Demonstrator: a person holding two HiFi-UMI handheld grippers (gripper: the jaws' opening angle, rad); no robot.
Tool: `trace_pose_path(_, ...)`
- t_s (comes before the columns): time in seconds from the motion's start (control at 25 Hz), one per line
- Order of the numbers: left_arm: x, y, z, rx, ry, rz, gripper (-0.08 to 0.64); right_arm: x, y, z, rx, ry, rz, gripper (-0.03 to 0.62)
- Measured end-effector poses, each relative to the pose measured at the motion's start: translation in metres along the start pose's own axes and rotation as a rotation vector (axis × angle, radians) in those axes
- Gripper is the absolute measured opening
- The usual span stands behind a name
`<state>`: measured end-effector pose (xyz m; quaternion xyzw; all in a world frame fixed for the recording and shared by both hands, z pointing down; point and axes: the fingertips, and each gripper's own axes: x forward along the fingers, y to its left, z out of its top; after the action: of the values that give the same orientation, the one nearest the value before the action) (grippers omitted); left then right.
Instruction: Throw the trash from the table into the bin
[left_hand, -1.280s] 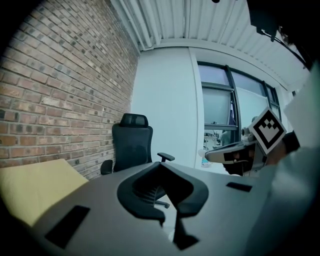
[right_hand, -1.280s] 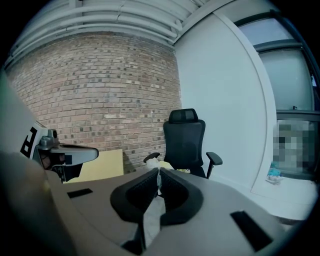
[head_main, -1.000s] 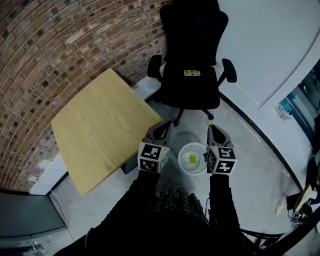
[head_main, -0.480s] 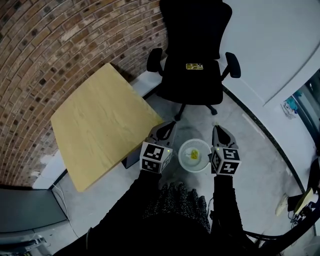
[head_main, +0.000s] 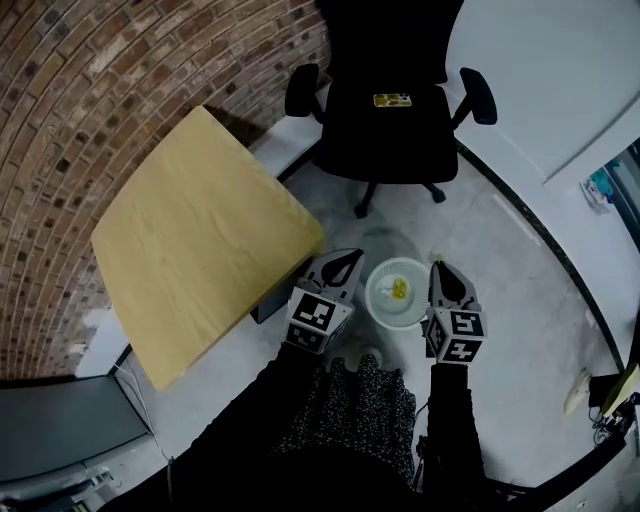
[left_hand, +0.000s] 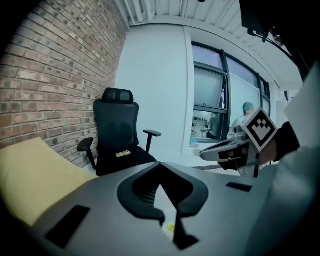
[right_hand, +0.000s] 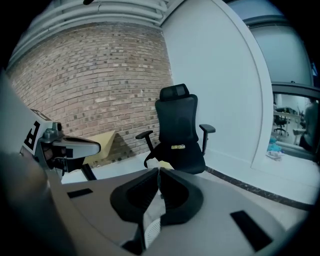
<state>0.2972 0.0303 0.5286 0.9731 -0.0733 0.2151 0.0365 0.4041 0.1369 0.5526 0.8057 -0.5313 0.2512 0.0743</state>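
Brick-walled room, white bin (head_main: 374, 300), unreadable yellow label (head_main: 392, 99) on chair (head_main: 385, 145).

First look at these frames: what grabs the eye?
The white bin on the floor, yellow trash inside, sits between the left gripper and right gripper, both shut. Beyond it stands a black office chair with a yellow item on its seat; a wooden table is left, by the brick wall.

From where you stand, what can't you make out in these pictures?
- Small flat yellow item on black office chair: too small, all views.
- Yellow scrap in round white bin: tiny in head view; gripper views show only slivers between jaws.
- Room beyond tall glass window: hazy, left gripper view.
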Motion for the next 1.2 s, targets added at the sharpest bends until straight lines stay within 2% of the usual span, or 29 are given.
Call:
trace_pose_path(0.28,0.031,-0.011,-0.027,0.042,0.044,-0.048,0.005,0.020,-0.005,-0.046,0.023,0.049,0.007,0.017)
trace_pose_path(0.6,0.056,-0.017,-0.087,0.010,0.128,-0.097,0.005,0.044,-0.009,-0.109,0.043,0.132,0.006,0.017)
trace_pose_path(0.88,0.085,-0.025,-0.126,0.013,0.135,-0.146,0.005,0.056,-0.022,-0.169,0.079,0.206,-0.002,0.017)
trace_pose_path(1.04,0.093,-0.025,-0.148,-0.010,0.187,-0.147,0.005,0.064,-0.027,-0.197,0.084,0.243,-0.006,0.017)
trace_pose_path(1.2,0.106,-0.025,-0.164,0.009,0.199,-0.142,0.005,0.072,-0.031,-0.212,0.098,0.256,-0.009,0.017)
